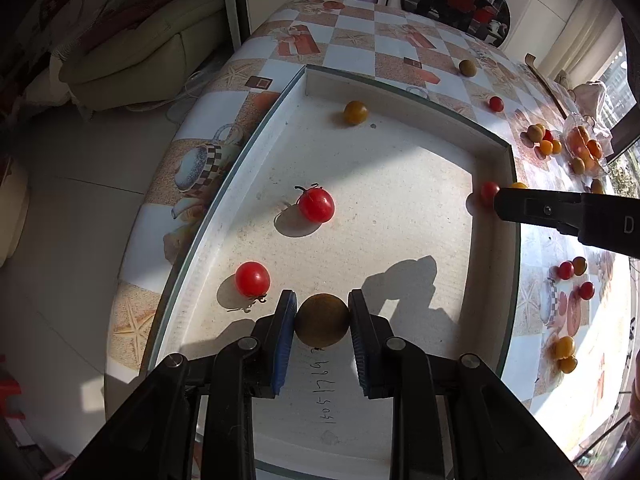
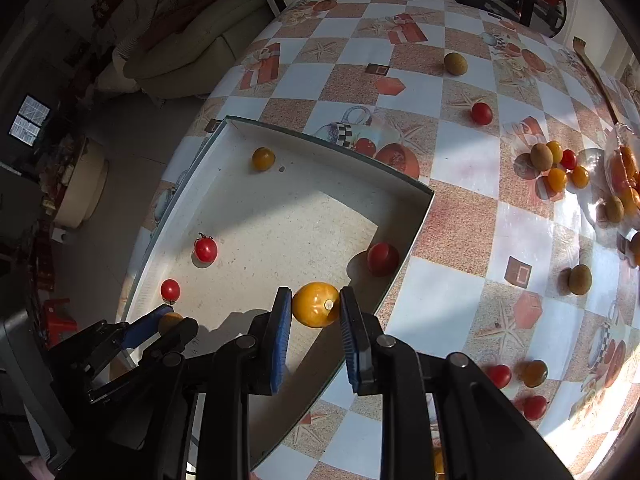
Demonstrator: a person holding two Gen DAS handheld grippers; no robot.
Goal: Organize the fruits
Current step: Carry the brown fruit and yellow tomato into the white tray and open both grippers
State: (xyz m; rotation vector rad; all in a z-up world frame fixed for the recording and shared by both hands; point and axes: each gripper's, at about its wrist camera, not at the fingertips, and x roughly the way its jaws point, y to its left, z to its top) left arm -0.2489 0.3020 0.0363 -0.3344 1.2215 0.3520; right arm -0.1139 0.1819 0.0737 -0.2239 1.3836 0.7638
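Note:
A shallow white tray (image 1: 502, 184) (image 2: 416, 216) lies on the checked table. My left gripper (image 1: 322, 308) is shut on a brown round fruit (image 1: 322, 320) just above the tray's near part; it also shows in the right wrist view (image 2: 170, 320). My right gripper (image 2: 314, 300) is shut on a yellow tomato (image 2: 316, 304) over the tray's right side; its finger (image 1: 560, 212) shows in the left wrist view. In the tray lie red tomatoes (image 1: 316, 205) (image 1: 252, 279) (image 2: 383, 258) and a yellow one (image 1: 355, 112).
Loose red, yellow and brown fruits are scattered on the tablecloth (image 2: 460, 240) right of the tray, with a cluster (image 2: 556, 166) by a clear bag of fruit (image 2: 624, 176). A sofa (image 1: 152, 36) stands left of the table.

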